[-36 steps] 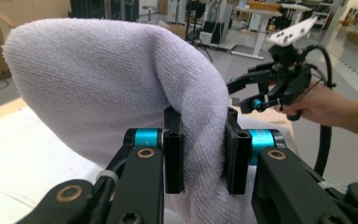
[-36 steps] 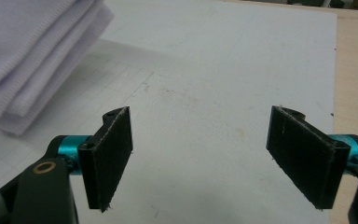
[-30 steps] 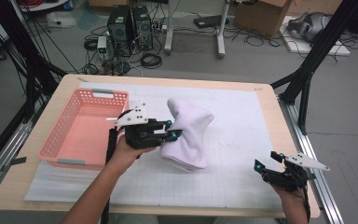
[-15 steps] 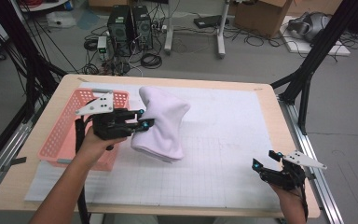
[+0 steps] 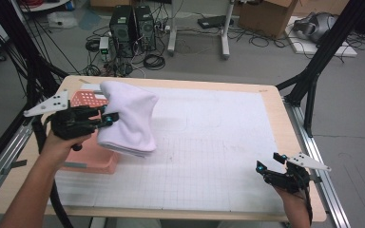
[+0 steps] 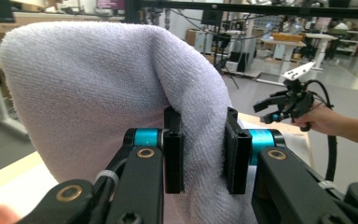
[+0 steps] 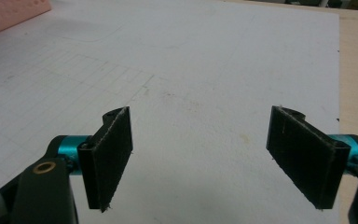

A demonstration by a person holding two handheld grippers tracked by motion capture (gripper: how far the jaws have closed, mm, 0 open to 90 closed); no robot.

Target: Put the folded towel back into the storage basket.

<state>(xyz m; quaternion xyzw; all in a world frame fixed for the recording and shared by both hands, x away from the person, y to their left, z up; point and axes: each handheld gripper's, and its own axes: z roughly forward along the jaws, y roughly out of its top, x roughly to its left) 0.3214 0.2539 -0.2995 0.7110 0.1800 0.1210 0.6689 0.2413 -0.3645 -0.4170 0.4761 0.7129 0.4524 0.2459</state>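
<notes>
From above, left claw (image 5: 108,118) held level over the pink basket (image 5: 88,161), clamping a white towel (image 5: 128,118) draped just beyond; along its jaws, towel (image 6: 98,93) pinched between pads; right claw (image 7: 200,158) gaping wide above the table (image 7: 205,56).

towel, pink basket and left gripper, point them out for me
towel (image 5: 130,118), high view, on the middle of its folded white cloth
pink basket (image 5: 91,164), high view, on its near wall
left gripper (image 6: 200,149), left gripper view, between the jaws, which are shut on the towel
</notes>
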